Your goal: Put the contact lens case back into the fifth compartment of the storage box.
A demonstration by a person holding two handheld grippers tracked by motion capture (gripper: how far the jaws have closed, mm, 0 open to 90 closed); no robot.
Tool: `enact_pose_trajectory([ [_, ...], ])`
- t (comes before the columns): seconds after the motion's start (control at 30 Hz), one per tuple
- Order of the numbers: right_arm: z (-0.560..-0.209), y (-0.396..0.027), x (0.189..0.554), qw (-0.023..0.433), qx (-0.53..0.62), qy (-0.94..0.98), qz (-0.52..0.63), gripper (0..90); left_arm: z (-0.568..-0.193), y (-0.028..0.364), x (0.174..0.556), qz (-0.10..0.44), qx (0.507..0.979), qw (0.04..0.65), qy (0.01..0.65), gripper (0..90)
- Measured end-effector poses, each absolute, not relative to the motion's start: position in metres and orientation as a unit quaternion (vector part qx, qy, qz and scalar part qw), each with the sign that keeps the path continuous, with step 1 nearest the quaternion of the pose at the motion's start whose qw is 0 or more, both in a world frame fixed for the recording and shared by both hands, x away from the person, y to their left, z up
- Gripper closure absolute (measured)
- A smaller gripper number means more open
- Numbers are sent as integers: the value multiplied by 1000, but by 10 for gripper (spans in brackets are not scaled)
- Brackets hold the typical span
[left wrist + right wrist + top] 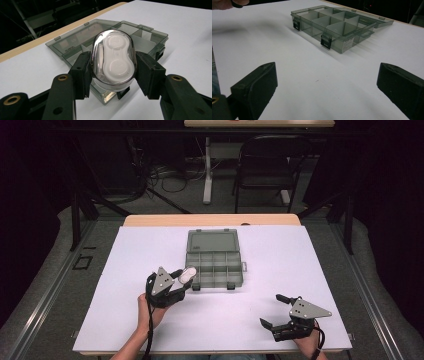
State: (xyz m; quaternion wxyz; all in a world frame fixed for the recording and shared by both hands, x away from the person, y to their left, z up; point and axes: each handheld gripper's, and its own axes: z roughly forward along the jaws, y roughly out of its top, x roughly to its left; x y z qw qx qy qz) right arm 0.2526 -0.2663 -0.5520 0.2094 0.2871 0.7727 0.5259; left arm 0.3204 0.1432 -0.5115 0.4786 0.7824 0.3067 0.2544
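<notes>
Capsule (113, 58), clear with a white insert, sits clamped in my left tool (181, 279) just above the open organiser box's (215, 262) near-left corner. My right tool (280, 312) hangs wide apart over bare tabletop (300, 255).

Plenty of bare white table (125, 270) all round. Only real obstacle is the open compartment box (214, 265) mid-table, lid (212, 240) lying flat behind it. The left gripper (184, 276) with its capsule (187, 274) crowds the box's near-left corner; the right gripper (272, 310) sits well apart with open table ahead.
</notes>
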Motion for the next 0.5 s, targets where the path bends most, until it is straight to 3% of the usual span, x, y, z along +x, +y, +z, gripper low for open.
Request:
enact_pose_trajectory([
  [0.5, -552, -264, 253, 210, 284, 774, 525, 29, -515, 142, 331, 260, 777, 475, 320, 493],
])
